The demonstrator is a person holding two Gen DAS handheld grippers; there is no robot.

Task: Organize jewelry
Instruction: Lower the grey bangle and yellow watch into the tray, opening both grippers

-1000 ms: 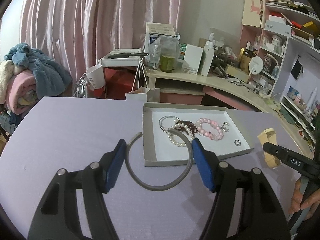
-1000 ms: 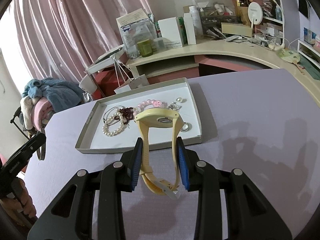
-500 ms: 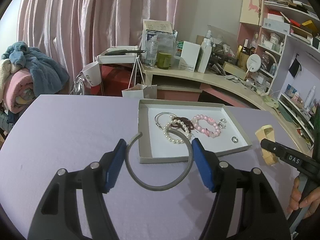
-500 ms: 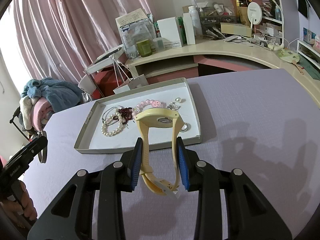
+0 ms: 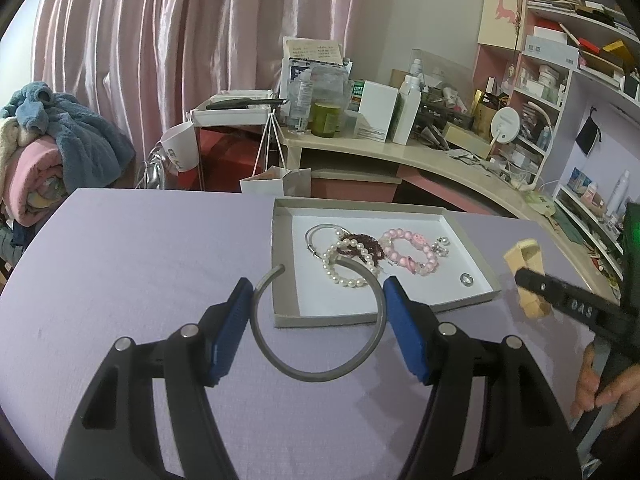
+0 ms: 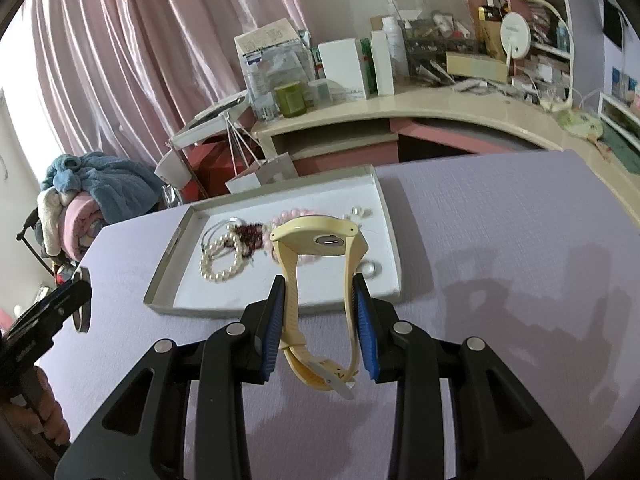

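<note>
My left gripper (image 5: 316, 300) is shut on a grey open bangle (image 5: 320, 372) and holds it above the purple table, just before the tray's near left corner. My right gripper (image 6: 320, 300) is shut on a yellow watch (image 6: 320, 236) by its strap, held above the tray's near edge. The shallow grey tray (image 5: 286, 312) (image 6: 168, 264) holds a pearl bracelet (image 5: 344, 276) (image 6: 218, 276), a dark red bead bracelet (image 5: 360, 240), a pink bead bracelet (image 5: 404, 240), a thin silver hoop (image 5: 316, 232), a ring (image 5: 466, 279) and small earrings (image 5: 442, 246). The right gripper with the watch (image 5: 528, 276) also shows in the left wrist view.
The purple table (image 5: 120, 260) carries the tray. Behind it are a curved desk (image 5: 440, 160) crowded with bottles and boxes, shelves (image 5: 560, 80) at right, a pink curtain (image 5: 160, 40), a small stand with a white bag (image 5: 276, 180), and a pile of blankets (image 5: 52, 152) at left.
Both grippers have risen a little and kept their hold; the tray sits lower and slightly farther in both views. The jewelry in the tray has not moved.
</note>
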